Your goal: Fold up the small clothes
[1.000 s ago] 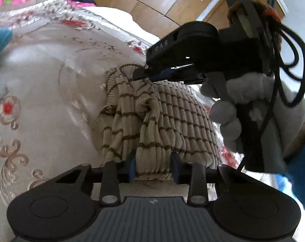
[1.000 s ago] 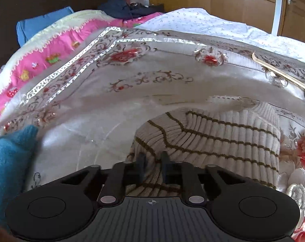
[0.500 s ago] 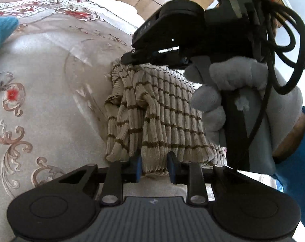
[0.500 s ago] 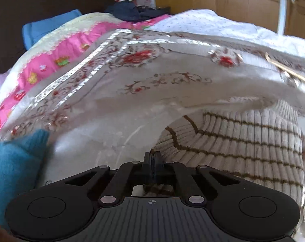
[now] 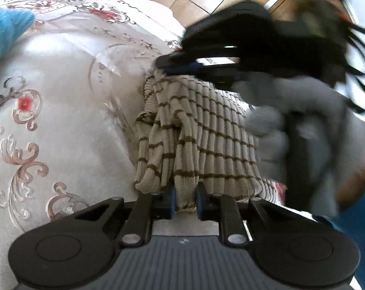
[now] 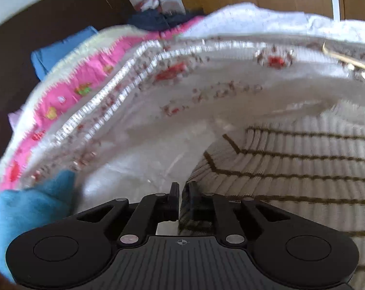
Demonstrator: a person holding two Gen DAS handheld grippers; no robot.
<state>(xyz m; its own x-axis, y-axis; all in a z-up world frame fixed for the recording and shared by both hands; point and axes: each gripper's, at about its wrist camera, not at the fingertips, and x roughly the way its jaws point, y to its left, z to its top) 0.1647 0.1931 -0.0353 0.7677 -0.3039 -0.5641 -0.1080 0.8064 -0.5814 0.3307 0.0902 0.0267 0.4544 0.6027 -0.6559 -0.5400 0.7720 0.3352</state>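
Between your left tongs [image 5: 184, 201] sits a bunched fold of the striped knit top [image 5: 201, 140] — the blue-faced pads press on its near hem from both sides, and the jaws have just been closing further onto it. These tongs point down at a slant over the bed cover [image 5: 68, 125], and the rest of the top spreads away from them, ahead and to the right, flat on the cover.

Beyond the top, at its far edge, your right tongs [image 5: 172, 66] come in from the right, blurred, their tips low over the knit. Your gloved right hand [image 5: 303, 125] wraps the handle upright, cables trailing above it; a blue sleeve shows at the wrist. Any lettering on that body is too smeared to read.

In the right wrist view, your right tongs [image 6: 181, 194] stand narrow, having just opened a little — the right finger lies against the edge of the top [image 6: 291, 169], yet the slit between the pads shows only bed cover [image 6: 134, 159]. A blue cloth [image 6: 30, 207] lies to their left.
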